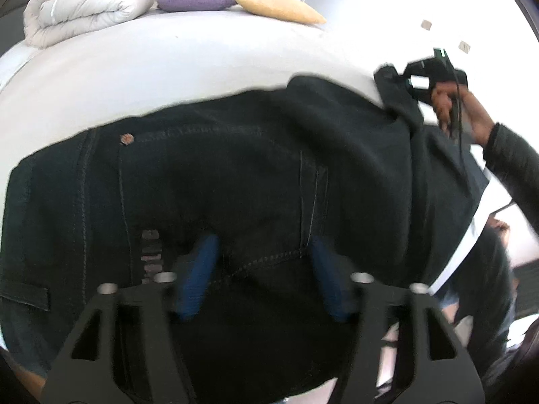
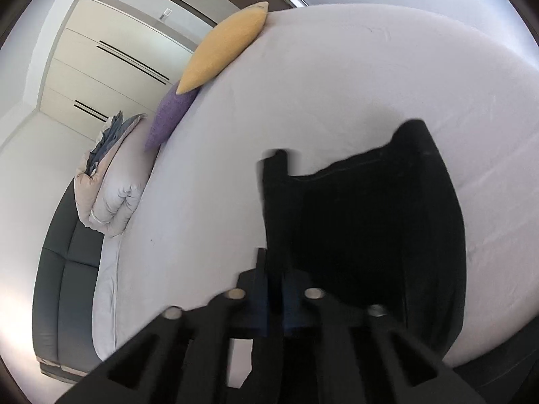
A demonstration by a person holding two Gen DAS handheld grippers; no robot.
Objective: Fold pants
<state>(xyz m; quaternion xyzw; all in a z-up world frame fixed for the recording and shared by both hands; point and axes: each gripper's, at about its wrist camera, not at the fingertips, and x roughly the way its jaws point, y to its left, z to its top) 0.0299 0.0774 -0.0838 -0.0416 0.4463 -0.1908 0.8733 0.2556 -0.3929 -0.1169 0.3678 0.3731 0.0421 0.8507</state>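
We hold the pants (image 1: pixel 235 175) at both ends on the bed (image 1: pixel 168 60); our left gripper (image 1: pixel 262 266) straddles the waist seam, blue fingers (image 1: pixel 198 269) apart; our right gripper (image 2: pixel 274 303), far along the legs, pinches the hem.

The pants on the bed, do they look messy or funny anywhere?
A bit. The dark pants lie mostly flat on the bed, but at the far right end the right tongs pinch the cloth into a rumpled bunch. No rips show.
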